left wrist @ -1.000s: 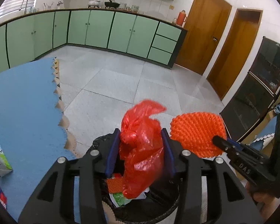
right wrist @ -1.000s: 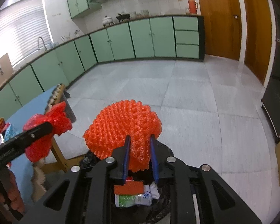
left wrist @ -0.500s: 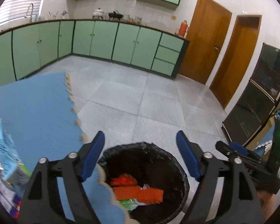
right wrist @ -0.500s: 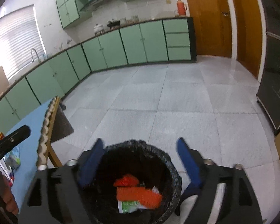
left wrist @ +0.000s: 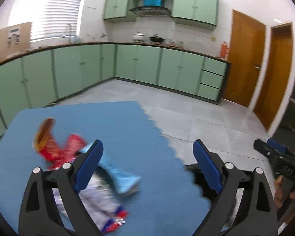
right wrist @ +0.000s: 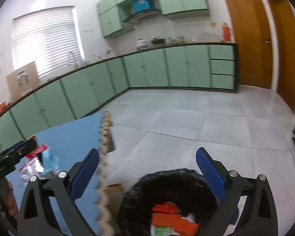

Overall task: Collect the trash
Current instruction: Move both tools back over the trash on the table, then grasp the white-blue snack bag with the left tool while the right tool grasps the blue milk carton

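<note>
I see the wrappers lying on the bench, left of the bin standing on the floor beside its edge. Trash lies in the bin; cabinets stand behind.

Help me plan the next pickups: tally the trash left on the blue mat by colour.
Red wrapper: 1
Light blue packet: 1
Whitish wrapper: 1
Total: 3, though motion blur could hide another piece.
</note>
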`<state>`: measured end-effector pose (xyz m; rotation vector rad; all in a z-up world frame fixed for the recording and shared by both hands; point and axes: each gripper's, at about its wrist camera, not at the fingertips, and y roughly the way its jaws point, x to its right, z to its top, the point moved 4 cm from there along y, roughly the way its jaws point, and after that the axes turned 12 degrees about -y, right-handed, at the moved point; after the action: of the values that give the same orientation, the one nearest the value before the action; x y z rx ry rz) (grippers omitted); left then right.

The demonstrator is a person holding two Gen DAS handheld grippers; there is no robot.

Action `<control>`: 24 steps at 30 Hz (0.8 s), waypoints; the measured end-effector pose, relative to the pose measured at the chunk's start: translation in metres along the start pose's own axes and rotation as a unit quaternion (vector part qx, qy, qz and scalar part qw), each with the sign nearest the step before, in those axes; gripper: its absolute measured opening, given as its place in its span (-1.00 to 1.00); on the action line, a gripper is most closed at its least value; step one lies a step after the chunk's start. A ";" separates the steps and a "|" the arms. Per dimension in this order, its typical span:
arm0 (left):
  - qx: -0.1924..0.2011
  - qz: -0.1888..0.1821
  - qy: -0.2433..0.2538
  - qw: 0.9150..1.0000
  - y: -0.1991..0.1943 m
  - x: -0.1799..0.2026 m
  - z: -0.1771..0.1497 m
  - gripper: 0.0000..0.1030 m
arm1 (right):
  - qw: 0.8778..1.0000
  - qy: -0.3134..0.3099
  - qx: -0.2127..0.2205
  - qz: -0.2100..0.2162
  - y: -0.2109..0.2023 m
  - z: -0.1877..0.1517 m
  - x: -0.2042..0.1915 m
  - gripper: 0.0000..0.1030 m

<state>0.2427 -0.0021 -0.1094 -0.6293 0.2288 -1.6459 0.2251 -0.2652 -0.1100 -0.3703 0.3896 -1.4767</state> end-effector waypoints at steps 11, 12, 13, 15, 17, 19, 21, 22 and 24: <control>0.023 0.095 -0.014 0.995 -0.038 -0.082 0.008 0.74 | 0.993 -0.061 -0.002 0.104 0.034 0.005 -0.114 0.82; 0.022 0.099 -0.016 0.995 -0.038 -0.086 0.007 0.74 | 0.992 -0.064 -0.003 0.110 0.036 0.004 -0.121 0.79; 0.018 0.101 -0.018 0.995 -0.038 -0.092 0.006 0.74 | 0.991 -0.068 -0.005 0.118 0.039 0.004 -0.128 0.77; 0.008 0.099 -0.027 0.995 -0.035 -0.100 0.003 0.74 | 0.989 -0.076 -0.006 0.126 0.042 0.004 -0.138 0.73; 0.002 0.099 -0.031 0.995 -0.034 -0.107 -0.003 0.74 | 0.988 -0.082 -0.009 0.131 0.045 0.003 -0.146 0.71; -0.007 0.098 -0.034 0.995 -0.029 -0.113 -0.007 0.74 | 0.988 -0.082 -0.013 0.133 0.047 0.002 -0.149 0.70; -0.015 0.098 -0.035 0.994 -0.024 -0.116 -0.010 0.74 | 0.987 -0.085 -0.015 0.133 0.047 0.000 -0.150 0.69; -0.019 0.096 -0.035 0.995 -0.021 -0.118 -0.013 0.74 | 0.987 -0.087 -0.016 0.133 0.048 0.000 -0.151 0.69; -0.026 0.095 -0.037 0.994 -0.016 -0.121 -0.015 0.74 | 0.987 -0.091 -0.018 0.133 0.049 -0.001 -0.153 0.68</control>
<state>0.2273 0.1140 -0.1465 -0.6852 0.2694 -1.4350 0.2592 -0.1098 -0.1296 -0.4607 0.3056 -1.1671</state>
